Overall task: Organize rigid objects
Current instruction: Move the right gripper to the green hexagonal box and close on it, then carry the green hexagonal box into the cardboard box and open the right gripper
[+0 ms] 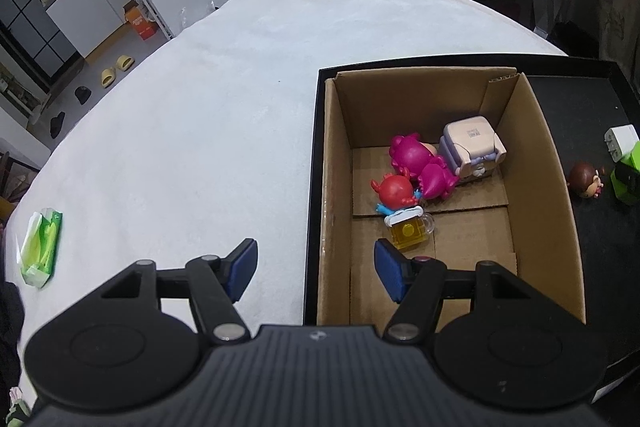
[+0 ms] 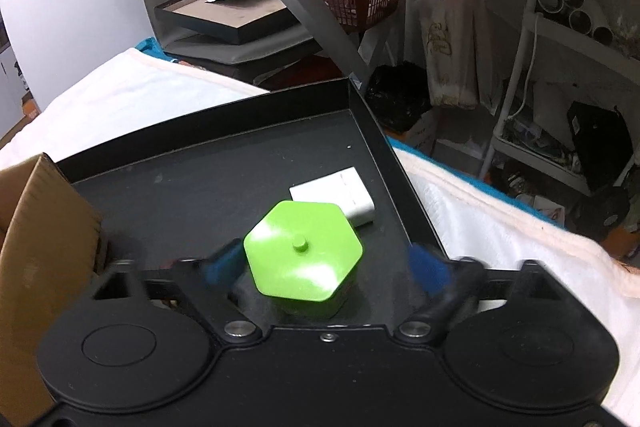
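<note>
Left claw (image 1: 316, 271) is hanging over the near-left corner of the cardboard box (image 1: 336, 187), jaws apart with nothing between them. One pad sits over the white cloth (image 1: 200, 107), the other over the box floor. Just ahead of that inner pad there's a yellow mug toy (image 1: 410, 229), and past it a red figure (image 1: 396, 193), a magenta figure (image 1: 420, 167) and a lilac block toy (image 1: 472, 151), all bunched together inside the box. Off to the right of the claw, on the black tray (image 1: 580, 99), a little brown-haired head (image 1: 586, 181) lies well apart from the box.

Right claw (image 2: 324, 267) is down over the tray (image 2: 224, 179) with the green hex block (image 2: 304, 251) sitting between its fingers. The blue pads are smeared with blur. The left pad (image 2: 222, 265) looks right up against the block's side, the right one (image 2: 428, 267) has a visible gap, so I wouldn't call it a grip. A white charger (image 2: 340, 193) lies just beyond the block, touching or nearly so. The box wall (image 2: 44, 227) is off to the claw's left.

A green tissue pack (image 1: 40, 247) is on the cloth way left of the left claw.
</note>
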`<state>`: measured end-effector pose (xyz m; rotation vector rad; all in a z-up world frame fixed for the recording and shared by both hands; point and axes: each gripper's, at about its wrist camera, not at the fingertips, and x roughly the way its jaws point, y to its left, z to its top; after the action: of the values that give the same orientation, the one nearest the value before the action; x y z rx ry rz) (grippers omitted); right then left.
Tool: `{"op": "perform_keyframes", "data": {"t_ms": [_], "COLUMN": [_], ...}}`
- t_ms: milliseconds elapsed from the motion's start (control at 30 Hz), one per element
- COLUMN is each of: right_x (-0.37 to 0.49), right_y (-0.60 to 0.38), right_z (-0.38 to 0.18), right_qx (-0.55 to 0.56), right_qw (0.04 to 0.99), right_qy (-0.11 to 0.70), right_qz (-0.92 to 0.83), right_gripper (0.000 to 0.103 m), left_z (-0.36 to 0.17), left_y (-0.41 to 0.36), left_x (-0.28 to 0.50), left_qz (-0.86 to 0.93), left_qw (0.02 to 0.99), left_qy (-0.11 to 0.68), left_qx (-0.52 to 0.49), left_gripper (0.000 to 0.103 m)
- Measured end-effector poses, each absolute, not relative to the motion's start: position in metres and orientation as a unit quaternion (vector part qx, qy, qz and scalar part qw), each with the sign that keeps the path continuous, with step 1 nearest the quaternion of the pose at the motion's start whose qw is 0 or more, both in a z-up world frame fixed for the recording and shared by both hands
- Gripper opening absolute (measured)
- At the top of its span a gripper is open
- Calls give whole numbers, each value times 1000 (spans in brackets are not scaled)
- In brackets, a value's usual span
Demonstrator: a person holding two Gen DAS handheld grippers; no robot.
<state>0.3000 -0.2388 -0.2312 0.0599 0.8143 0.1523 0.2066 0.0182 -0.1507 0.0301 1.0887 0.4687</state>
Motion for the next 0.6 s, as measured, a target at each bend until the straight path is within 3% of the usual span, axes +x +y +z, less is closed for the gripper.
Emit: {"op": "perform_keyframes", "data": {"t_ms": [600], "right_x": [273], "right_y": [-232], "right_z": [-194], "right_qx": [3], "right_qw": [923], "right_qy": [377], "right_qz": [70], "right_gripper": [51], "left_z": [-139], "left_y": [33], "left_x": [185], "left_qz": [206], "left_qw": [847], "left_qy": [490], "left_qx": [-30], "left_gripper": [63]}}
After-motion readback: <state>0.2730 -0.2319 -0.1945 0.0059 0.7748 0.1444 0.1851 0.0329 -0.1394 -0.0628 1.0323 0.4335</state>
